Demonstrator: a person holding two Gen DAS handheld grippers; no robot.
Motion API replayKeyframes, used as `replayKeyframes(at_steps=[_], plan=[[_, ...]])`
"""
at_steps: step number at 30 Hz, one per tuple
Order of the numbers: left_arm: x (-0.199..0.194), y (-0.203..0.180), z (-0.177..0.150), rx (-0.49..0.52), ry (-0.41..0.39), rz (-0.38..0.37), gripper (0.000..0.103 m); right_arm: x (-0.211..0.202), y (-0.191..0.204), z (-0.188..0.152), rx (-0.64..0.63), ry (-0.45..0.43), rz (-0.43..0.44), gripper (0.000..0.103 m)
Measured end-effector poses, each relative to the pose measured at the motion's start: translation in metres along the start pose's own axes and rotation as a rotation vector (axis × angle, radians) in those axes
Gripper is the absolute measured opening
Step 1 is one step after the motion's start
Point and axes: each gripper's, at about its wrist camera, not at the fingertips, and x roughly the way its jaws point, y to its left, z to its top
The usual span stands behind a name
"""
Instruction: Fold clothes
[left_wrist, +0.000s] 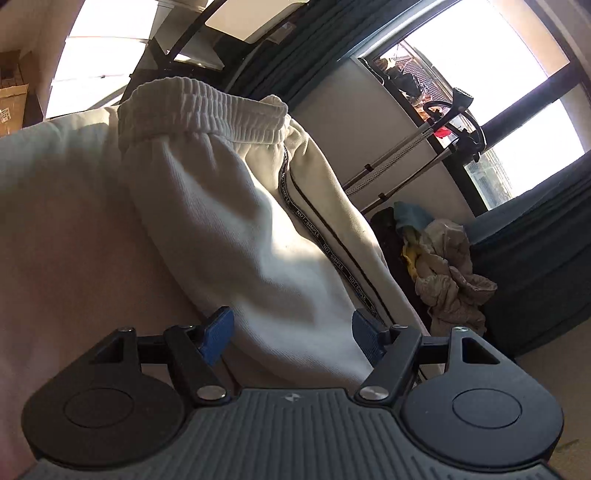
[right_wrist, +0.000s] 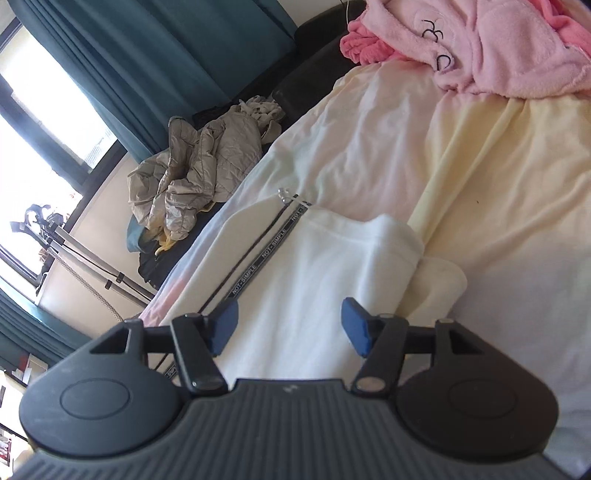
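Sunlit bedding (right_wrist: 498, 192) in pale cream and yellow covers the surface, washed out where the light falls hardest. On it lie the white sweatpants (left_wrist: 229, 229), folded, the elastic waistband (left_wrist: 199, 107) bunched at the far end in the left wrist view and a black side stripe (left_wrist: 325, 240) lettered NOT-SIMPLE running down the leg. The left gripper (left_wrist: 291, 336) stands with its blue pads apart over the near end of the pants, nothing clamped; whether the pads brush the cloth is hard to tell. Beyond lie a crumpled beige jacket (left_wrist: 450, 273) and teal curtains (right_wrist: 147, 55). The right gripper (right_wrist: 290, 326) is likewise spread wide above the folded leg, empty. A pink fleece garment (right_wrist: 498, 40) is cut off at the top right edge.
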Motion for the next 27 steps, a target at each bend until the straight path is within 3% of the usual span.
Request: replayKeyframes(at_steps=[2, 4, 10, 16, 19, 21, 23, 27], plan=[[-0.007, 0.012, -0.004, -0.036, 0.019, 0.049, 0.074, -0.008, -0.011, -0.010, 0.025, 0.035, 0.010, 0.070], [-0.016, 0.017, -0.004, -0.013, -0.010, 0.105, 0.074, -0.010, -0.023, -0.021, 0.049, 0.076, 0.026, 0.073], [0.003, 0.042, 0.010, -0.113, -0.016, 0.028, 0.075, 0.006, -0.042, -0.043, 0.124, 0.119, 0.076, 0.074], [0.033, 0.047, 0.028, -0.096, -0.110, -0.065, 0.076, 0.033, -0.037, -0.043, 0.085, -0.017, 0.115, 0.074], [0.046, 0.043, 0.031, -0.083, -0.146, -0.053, 0.065, 0.045, -0.038, -0.041, 0.096, -0.085, 0.085, 0.056], [0.051, 0.037, 0.032, -0.075, -0.168, -0.034, 0.052, 0.050, -0.040, -0.039, 0.113, -0.114, 0.052, 0.034], [0.053, 0.033, 0.031, -0.082, -0.184, -0.017, 0.027, 0.052, -0.039, -0.038, 0.110, -0.129, 0.030, 0.026], [0.042, 0.029, 0.032, -0.124, -0.225, -0.072, 0.015, 0.047, -0.030, -0.033, 0.081, -0.139, -0.021, 0.017]])
